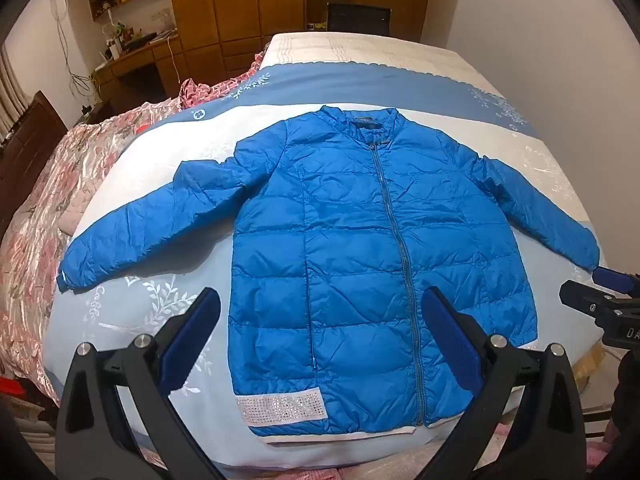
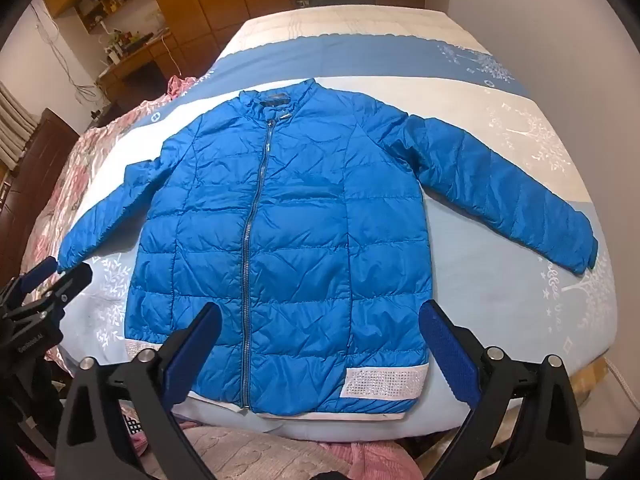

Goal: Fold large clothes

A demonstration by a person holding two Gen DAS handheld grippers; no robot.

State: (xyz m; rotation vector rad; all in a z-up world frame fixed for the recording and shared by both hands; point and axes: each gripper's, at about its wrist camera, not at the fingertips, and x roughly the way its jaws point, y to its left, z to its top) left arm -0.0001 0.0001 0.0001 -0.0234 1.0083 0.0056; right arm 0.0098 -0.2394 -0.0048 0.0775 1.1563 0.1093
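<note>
Blue jacket [image 1: 360, 260] flat on bed [image 1: 380, 52], zipped, sleeves spread, hem at near edge. Left gripper [image 1: 320, 320] and right gripper [image 2: 320, 328] above hem, fingers spread wide, holding nothing.

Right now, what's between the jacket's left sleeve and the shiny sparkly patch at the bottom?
Only bedsheet, pale blue with white leafy prints, lies between the left sleeve and the sparkly patch. The left wrist view shows it best.
</note>
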